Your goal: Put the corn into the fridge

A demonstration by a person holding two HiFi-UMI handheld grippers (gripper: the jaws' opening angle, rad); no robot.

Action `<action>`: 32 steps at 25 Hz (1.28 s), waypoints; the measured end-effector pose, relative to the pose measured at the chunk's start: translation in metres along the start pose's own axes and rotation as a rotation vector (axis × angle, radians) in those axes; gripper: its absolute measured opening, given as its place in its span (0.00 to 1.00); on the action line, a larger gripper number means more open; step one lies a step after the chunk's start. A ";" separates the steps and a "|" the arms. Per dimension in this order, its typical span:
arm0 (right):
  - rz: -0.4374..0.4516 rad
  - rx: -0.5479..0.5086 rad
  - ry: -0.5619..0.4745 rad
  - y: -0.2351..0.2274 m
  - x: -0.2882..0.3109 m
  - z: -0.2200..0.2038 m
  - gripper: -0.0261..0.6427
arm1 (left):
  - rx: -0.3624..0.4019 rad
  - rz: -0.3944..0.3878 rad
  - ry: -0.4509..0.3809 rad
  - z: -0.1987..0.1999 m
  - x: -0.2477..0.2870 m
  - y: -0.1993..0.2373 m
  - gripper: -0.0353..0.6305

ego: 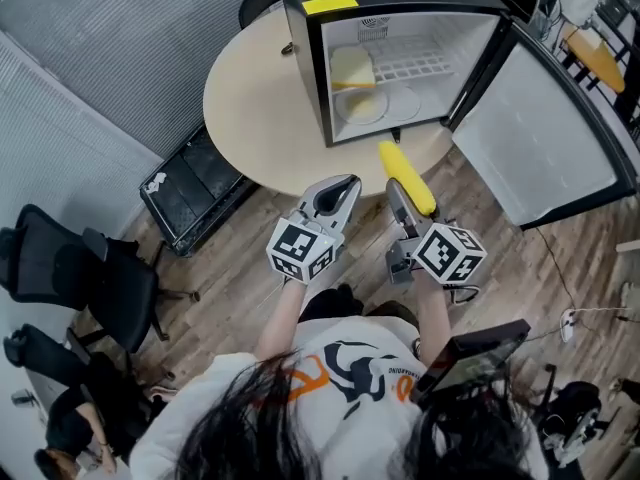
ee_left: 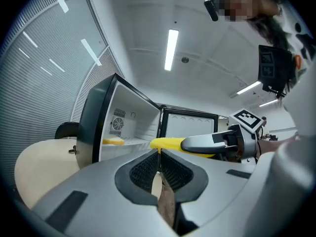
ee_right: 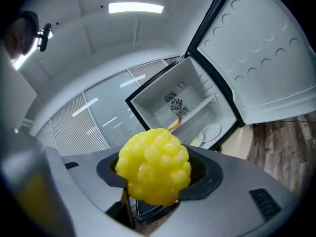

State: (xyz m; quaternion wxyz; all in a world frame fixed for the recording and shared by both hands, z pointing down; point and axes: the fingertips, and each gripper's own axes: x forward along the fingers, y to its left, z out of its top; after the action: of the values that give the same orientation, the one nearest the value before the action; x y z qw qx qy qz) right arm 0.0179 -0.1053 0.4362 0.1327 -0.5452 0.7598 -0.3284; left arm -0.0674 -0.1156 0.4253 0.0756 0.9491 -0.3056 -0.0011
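The yellow corn (ego: 407,176) is held in the air just before the table's near edge, its tip pointing at the open mini fridge (ego: 400,58). My right gripper (ego: 399,192) is shut on the corn; in the right gripper view the corn's end (ee_right: 154,165) fills the space between the jaws, with the fridge's inside (ee_right: 195,107) beyond. My left gripper (ego: 346,184) hovers beside it on the left, shut and holding nothing, its pads (ee_left: 148,173) pressed together. The left gripper view also shows the corn (ee_left: 167,143) in front of the fridge (ee_left: 123,125).
The fridge stands on a round beige table (ego: 250,98), its door (ego: 545,133) swung open to the right. Inside are a pale yellow block (ego: 352,68) on the shelf and a white plate (ego: 385,104) below. Black office chairs (ego: 90,278) and a black case (ego: 190,190) stand on the floor at left.
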 end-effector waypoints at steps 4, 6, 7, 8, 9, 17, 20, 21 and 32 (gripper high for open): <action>-0.018 -0.008 0.004 -0.002 0.005 0.003 0.42 | -0.020 -0.010 0.003 -0.003 0.003 0.006 0.07; -0.022 -0.011 0.002 -0.002 0.007 0.006 0.42 | -0.028 -0.015 0.005 -0.004 0.007 0.008 0.07; -0.024 -0.013 0.001 -0.003 0.008 0.008 0.42 | -0.031 -0.019 0.006 -0.004 0.009 0.008 0.07; -0.027 -0.016 0.000 -0.005 0.009 0.011 0.42 | -0.031 -0.023 0.007 -0.004 0.012 0.008 0.07; -0.029 -0.020 0.001 -0.007 0.010 0.013 0.42 | -0.032 -0.028 0.008 -0.004 0.015 0.007 0.07; -0.013 -0.042 0.034 -0.026 0.043 0.024 0.42 | -0.027 -0.025 0.019 -0.007 0.050 0.023 0.07; 0.003 -0.027 0.038 -0.038 0.064 0.032 0.42 | -0.026 -0.015 0.028 -0.010 0.069 0.038 0.07; 0.004 -0.034 0.039 -0.041 0.071 0.037 0.42 | -0.026 -0.009 0.028 -0.008 0.074 0.043 0.07; 0.031 -0.082 0.009 -0.074 0.109 0.105 0.42 | -0.011 0.041 0.019 0.010 0.132 0.065 0.07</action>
State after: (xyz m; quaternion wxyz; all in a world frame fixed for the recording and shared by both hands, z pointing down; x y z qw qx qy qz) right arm 0.0914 -0.2568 0.4222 0.1121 -0.5371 0.7814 -0.2974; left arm 0.0020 -0.2462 0.4309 0.0837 0.9422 -0.3242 0.0078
